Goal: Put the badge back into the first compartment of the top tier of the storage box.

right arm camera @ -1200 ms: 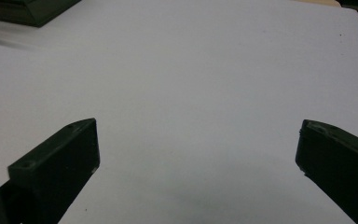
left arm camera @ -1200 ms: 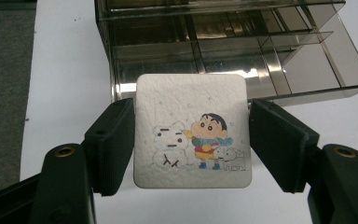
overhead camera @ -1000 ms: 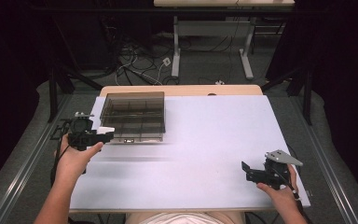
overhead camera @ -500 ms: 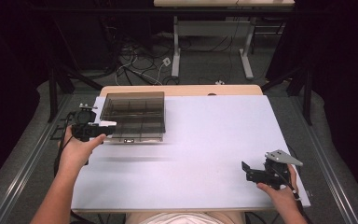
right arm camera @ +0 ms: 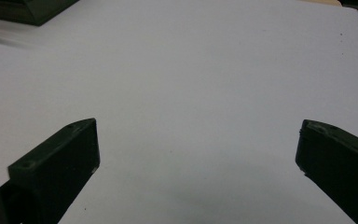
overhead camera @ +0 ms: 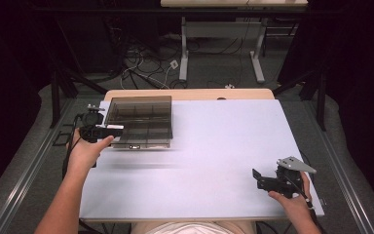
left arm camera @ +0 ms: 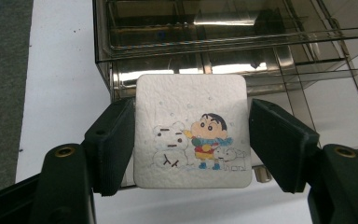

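A white square coaster [left arm camera: 191, 102] with a cartoon child and snowman drawn on it sits between the jaws of my left gripper [left arm camera: 191, 140], which is shut on its two side edges. The coaster [overhead camera: 115, 127] hovers at the near left corner of a smoky clear compartment box [overhead camera: 143, 119]; the box [left arm camera: 233, 42] has several dividers inside. My right gripper [overhead camera: 261, 179] rests near the table's front right corner, and its jaws [right arm camera: 198, 140] stand wide open over bare white tabletop.
The white tabletop [overhead camera: 224, 136] stretches between the box and the right gripper. A wooden strip [overhead camera: 190, 94] runs along the far edge. Grey floor, cables and desk legs [overhead camera: 185, 53] lie beyond the table.
My left gripper has carried the coaster forward and a little right, up to the box's near left corner. The right gripper has stayed where it was.
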Demonstrator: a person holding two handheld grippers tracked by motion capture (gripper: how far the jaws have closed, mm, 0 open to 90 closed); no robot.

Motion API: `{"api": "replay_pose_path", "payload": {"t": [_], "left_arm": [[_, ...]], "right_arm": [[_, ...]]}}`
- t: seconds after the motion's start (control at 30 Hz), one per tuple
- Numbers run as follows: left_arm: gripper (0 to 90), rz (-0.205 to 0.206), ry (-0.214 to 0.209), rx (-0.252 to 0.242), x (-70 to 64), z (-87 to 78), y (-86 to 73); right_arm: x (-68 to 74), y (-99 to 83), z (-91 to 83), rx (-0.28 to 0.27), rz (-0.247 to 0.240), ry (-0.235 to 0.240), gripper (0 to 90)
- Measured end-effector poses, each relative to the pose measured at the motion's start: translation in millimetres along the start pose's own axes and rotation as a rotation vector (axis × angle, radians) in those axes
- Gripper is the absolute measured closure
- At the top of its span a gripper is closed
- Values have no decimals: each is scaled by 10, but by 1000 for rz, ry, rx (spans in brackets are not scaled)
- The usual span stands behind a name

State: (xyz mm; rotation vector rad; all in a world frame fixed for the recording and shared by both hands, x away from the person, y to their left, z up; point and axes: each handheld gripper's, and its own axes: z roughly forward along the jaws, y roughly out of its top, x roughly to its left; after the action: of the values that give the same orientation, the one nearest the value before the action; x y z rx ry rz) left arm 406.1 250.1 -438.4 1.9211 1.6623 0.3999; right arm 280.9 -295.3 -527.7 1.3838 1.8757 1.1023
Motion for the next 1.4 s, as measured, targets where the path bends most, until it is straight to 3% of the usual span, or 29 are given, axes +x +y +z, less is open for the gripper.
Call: {"api": "replay_pose_path", "payload": {"t": [0.5,1.0,1.4], "left_arm": [[333,-18,27,29,36,171,51],[330,-25,18,78,16,263,64],[219,-25,8,53,21,268,58]], "right_arm": [[7,-1,0,3,4,3,0],[-5,-4,2,-5,-6,-1,0],[3,-2,-3,2,-1,4,0]]}}
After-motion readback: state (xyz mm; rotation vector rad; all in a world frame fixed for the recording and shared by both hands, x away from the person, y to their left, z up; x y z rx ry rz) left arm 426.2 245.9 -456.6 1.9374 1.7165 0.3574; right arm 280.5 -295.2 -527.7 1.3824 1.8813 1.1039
